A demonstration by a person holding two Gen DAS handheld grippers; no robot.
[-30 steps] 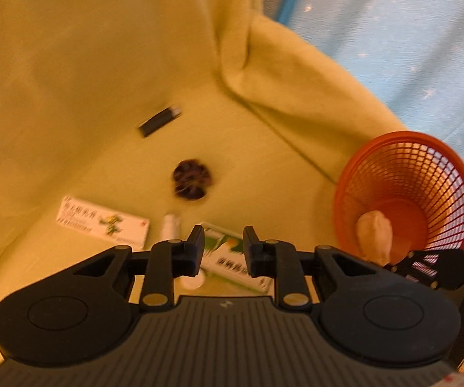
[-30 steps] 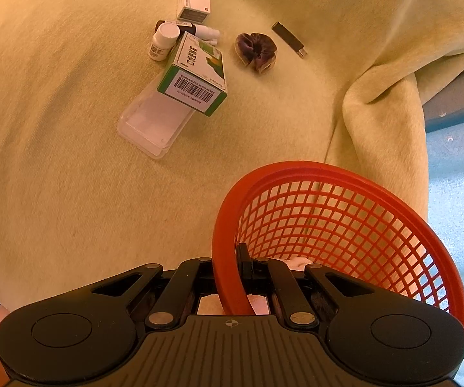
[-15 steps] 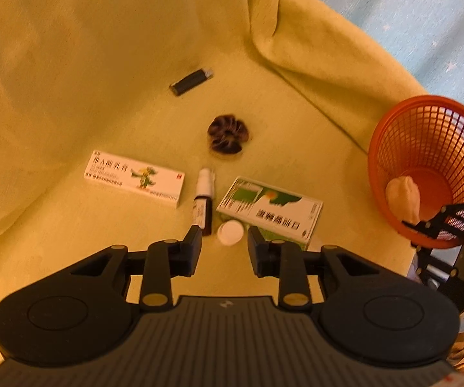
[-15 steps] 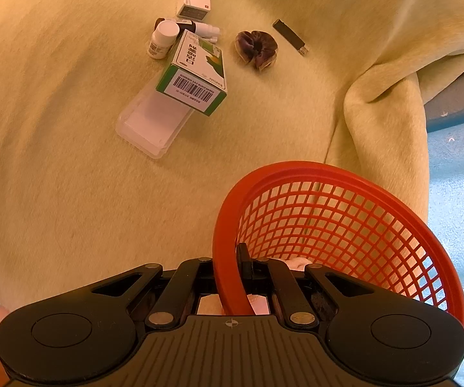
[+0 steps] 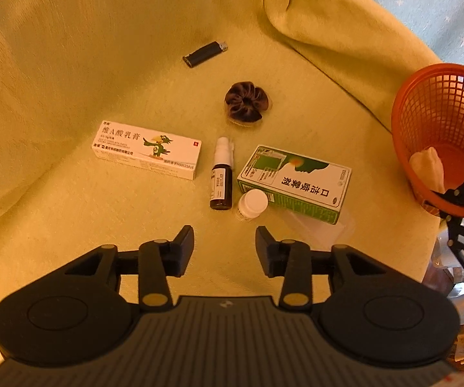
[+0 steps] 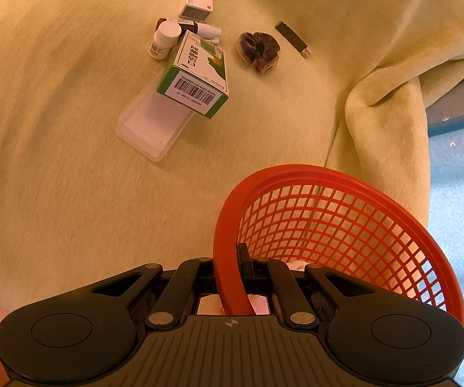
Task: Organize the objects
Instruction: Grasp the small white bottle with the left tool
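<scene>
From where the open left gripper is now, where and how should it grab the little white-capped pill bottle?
Grip the pill bottle across its round body, below the white cap, descending from above with the left gripper. It stands upright, wedged between the green box and spray bottle, so gaps are tight.

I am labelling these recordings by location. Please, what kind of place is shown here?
Probably a room in a home, though not certainly. The items lie on a soft yellow-green blanket with loose folds, like a bed or sofa cover. Household things are there: medicine boxes, a spray bottle, a hair scrunchie and an orange basket.
</scene>
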